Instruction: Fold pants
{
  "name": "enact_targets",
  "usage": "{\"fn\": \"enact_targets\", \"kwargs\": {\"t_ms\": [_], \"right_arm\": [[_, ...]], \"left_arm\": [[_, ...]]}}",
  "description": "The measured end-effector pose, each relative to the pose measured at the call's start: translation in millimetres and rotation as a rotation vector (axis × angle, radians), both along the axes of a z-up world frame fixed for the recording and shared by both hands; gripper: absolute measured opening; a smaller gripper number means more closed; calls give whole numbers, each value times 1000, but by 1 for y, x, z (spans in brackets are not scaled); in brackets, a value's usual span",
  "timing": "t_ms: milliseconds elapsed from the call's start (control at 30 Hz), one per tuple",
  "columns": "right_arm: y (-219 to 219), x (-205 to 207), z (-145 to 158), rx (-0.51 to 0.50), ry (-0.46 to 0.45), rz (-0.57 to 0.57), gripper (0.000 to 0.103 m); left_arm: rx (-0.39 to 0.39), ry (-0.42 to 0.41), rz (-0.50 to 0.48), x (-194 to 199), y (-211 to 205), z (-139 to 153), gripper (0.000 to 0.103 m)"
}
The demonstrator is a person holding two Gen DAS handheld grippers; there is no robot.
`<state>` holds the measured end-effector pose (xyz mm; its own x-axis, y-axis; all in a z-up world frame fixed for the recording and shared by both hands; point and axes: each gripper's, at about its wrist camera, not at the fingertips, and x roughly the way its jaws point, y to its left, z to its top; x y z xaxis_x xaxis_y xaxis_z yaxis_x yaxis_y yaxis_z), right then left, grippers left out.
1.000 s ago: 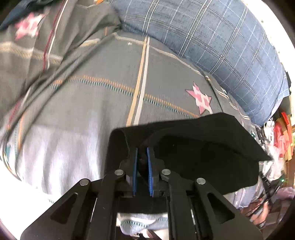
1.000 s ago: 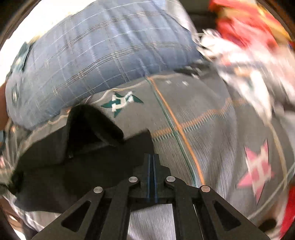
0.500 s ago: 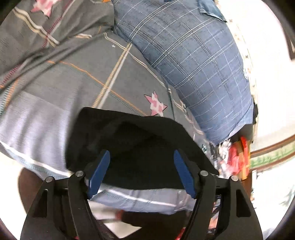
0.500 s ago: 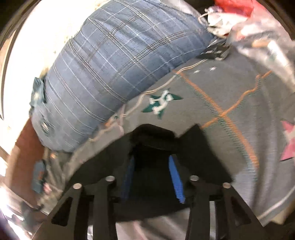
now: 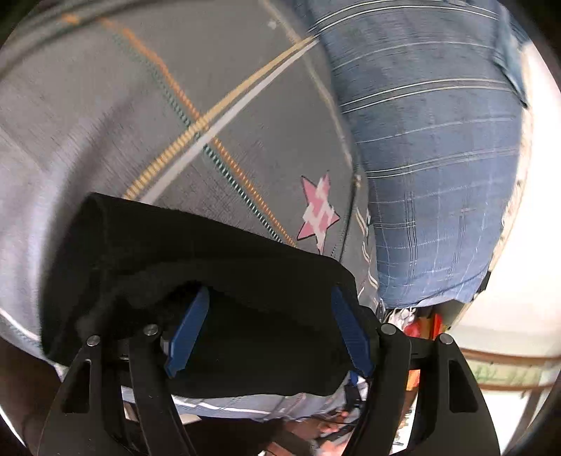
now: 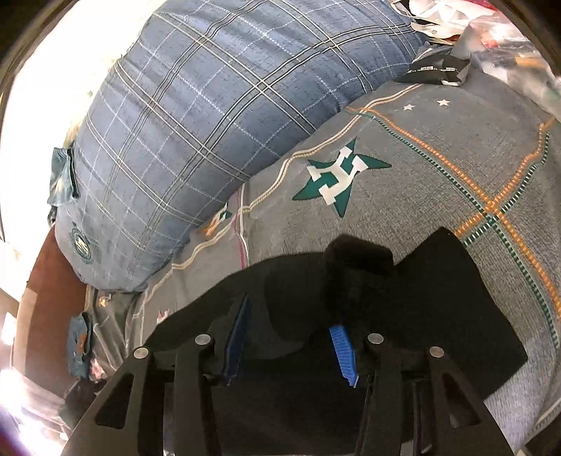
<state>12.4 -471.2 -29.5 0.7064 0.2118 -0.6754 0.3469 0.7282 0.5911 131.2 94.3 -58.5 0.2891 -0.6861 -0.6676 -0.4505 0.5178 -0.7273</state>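
left gripper [image 5: 270,308]: jaws just opened, wide | right gripper [image 6: 291,326]: jaws just opened, narrower

A bed [image 6: 438,182] under a grey sheet with orange and green stripes and star motifs carries everything. The black pants [image 6: 438,315] lie bunched on it near the front edge [image 5: 224,259]. A large blue plaid pillow [image 6: 210,122] rests along the far side. Loose clutter, perhaps bags and paper [image 6: 491,31], sits blurred at one corner.
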Motion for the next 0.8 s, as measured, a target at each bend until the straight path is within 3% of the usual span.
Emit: {"fn": "enact_targets", "kwargs": {"t_ms": [100, 133, 167, 200, 300, 367, 433, 500, 600, 733, 800], "right_arm": [[-5, 4, -1, -23, -18, -6, 38], [-7, 8, -2, -34, -17, 0, 23], [-8, 13, -4, -29, -15, 11, 4], [-10, 19, -5, -17, -11, 25, 4], [-13, 30, 17, -14, -84, 47, 4], [-13, 20, 43, 3, -172, 57, 4], [-11, 4, 66, -26, -238, 66, 4], [-13, -20, 74, -46, -265, 55, 4], [-18, -47, 54, -62, -207, 41, 4], [-26, -69, 6, -29, -81, 5, 4], [-31, -76, -8, 12, -75, -21, 4]], "left_arm": [[-12, 8, -8, 15, -7, -5, 68], [-20, 1, -18, 20, -10, -6, 45], [-15, 3, -29, 27, -12, -7, 13], [-8, 4, -47, 36, -15, -8, 3], [14, -37, -67, 54, -15, 7, 3], [0, -147, -98, 50, -16, 44, 3], [49, -270, -148, 31, -20, 81, 3], [77, -340, -195, 6, -23, 97, 3], [111, -352, -262, -34, -29, 81, 3], [95, -184, -304, -71, -35, 9, 3], [56, -111, -279, -82, -32, -18, 3]]}}
